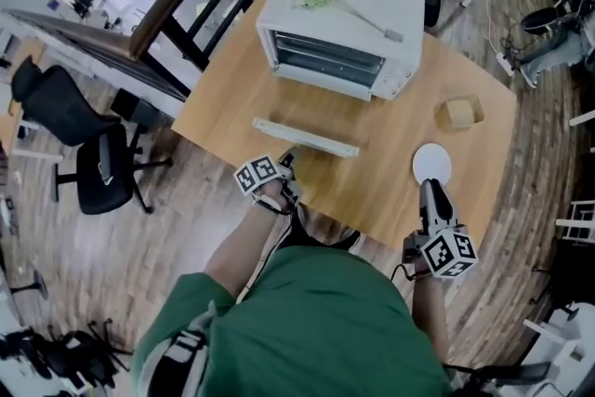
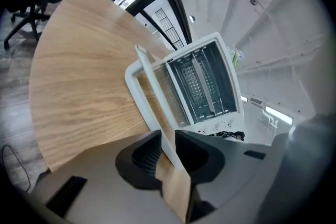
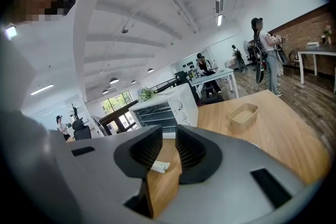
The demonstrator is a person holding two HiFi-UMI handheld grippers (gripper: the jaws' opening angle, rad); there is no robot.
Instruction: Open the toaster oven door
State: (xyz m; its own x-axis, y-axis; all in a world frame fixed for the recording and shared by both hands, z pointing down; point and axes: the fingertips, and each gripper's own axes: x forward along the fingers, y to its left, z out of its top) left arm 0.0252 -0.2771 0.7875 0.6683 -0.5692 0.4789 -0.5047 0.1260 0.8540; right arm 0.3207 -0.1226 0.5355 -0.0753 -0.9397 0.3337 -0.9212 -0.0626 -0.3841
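**Toaster oven door [image 2: 168, 94] lowered flat, open.**
Left gripper [image 2: 168, 136] fingers pinch the door handle [image 2: 153, 94]; right gripper [image 3: 169, 136] fingers slightly spread, empty, over the worktop [image 3: 273, 134].

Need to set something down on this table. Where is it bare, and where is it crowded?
Bare table left of the toaster oven and its lowered door; another patch between door and white plate. Crowded at right: plate and tan tray sit close together near the edge.
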